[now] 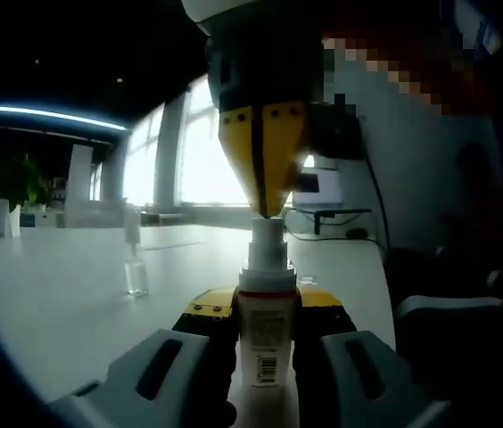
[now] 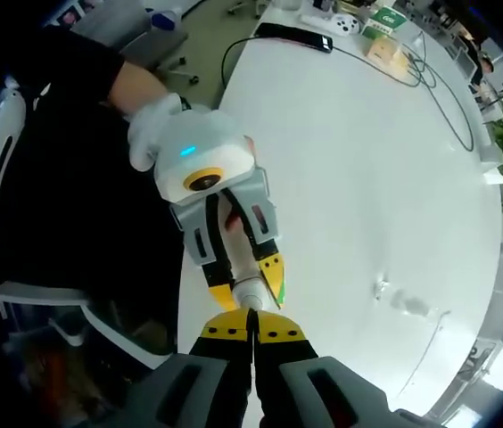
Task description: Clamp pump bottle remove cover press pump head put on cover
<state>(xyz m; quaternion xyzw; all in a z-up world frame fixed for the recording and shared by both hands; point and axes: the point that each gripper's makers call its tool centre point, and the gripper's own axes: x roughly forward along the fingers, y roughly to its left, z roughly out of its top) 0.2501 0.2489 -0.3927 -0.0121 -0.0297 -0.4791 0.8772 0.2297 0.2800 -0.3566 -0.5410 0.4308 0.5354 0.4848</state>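
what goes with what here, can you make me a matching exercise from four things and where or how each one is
Things:
1. white pump bottle with barcode label
2. small clear plastic cover
3. yellow-tipped right gripper
4. green leafy plant

Places or states:
a. standing by itself on the white table
b. clamped by the left gripper
c. in the background, past the table
d. shut, tips down on the pump head

Pairs: 1-b, 2-a, 3-d, 4-c

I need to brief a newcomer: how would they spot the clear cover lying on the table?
Start at the white table. Left of the pump bottle clamped in the left gripper, a small clear cover stands alone on the tabletop. Unlike the bottle, it is see-through and untouched.
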